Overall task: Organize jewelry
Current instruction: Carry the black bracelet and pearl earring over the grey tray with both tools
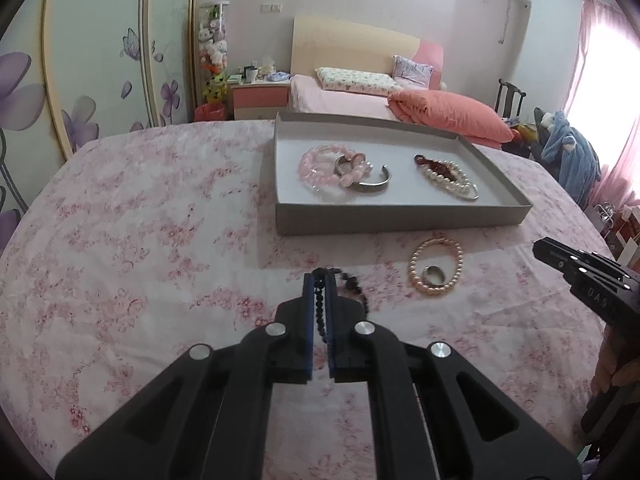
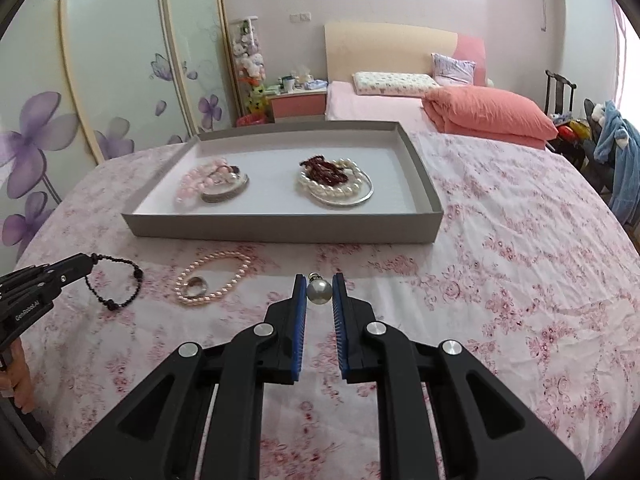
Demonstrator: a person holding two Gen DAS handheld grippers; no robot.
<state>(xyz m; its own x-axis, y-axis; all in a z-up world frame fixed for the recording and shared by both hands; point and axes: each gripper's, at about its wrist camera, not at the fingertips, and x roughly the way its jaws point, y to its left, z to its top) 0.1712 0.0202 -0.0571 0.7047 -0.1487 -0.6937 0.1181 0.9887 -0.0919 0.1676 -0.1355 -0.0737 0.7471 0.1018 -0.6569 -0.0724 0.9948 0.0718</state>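
Observation:
My left gripper [image 1: 319, 280] is shut on a black bead bracelet [image 1: 352, 284], which hangs from its tips just above the bedspread; the bracelet also shows in the right wrist view [image 2: 120, 284]. My right gripper [image 2: 319, 280] is shut on a large pearl pendant [image 2: 319, 291] held between its blue pads. A grey tray [image 2: 280, 228] lies ahead and holds pink beads with silver bangles [image 2: 212, 186] on the left and a white pearl strand with dark red beads [image 2: 334, 178] on the right. A pink pearl bracelet [image 2: 216, 276] and a silver ring [image 2: 196, 285] inside its loop lie on the bedspread.
The work surface is a bed with a pink floral cover [image 2: 520, 260]. Behind it stand another bed with an orange quilt [image 2: 488, 114], a nightstand [image 2: 298, 102], floral wardrobe doors [image 2: 100, 80] at the left and a chair with blue clothes [image 2: 616, 148] at the right.

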